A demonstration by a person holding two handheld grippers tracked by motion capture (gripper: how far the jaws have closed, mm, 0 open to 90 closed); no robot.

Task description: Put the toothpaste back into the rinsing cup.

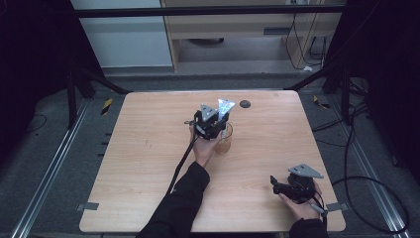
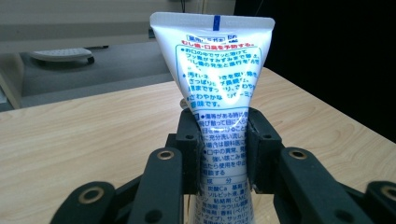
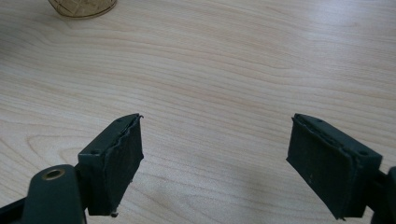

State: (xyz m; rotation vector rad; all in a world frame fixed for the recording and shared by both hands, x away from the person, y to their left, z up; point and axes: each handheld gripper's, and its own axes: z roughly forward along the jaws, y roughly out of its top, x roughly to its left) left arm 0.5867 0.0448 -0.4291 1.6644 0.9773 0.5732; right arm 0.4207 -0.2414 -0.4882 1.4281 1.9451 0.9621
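Observation:
A white toothpaste tube (image 2: 217, 79) with blue and red Japanese print stands upright, crimped end up, and my left gripper (image 2: 223, 149) is shut on its lower half. In the high view the tube (image 1: 226, 107) and left gripper (image 1: 220, 123) sit just above an amber glass cup (image 1: 225, 143) near the table's middle; the tube's lower end is hidden. My right gripper (image 3: 215, 158) hovers open just over bare wood, nothing between its jaws. It rests at the front right of the table (image 1: 275, 183). The cup's base (image 3: 81, 7) shows far off in the right gripper view.
The wooden table (image 1: 148, 163) has a small black round disc (image 1: 244, 104) near its far edge. Cables (image 1: 376, 183) lie on the floor to the right. Metal rails (image 1: 54, 163) run along the floor at the left, and a wooden cabinet (image 1: 237, 29) stands beyond the table.

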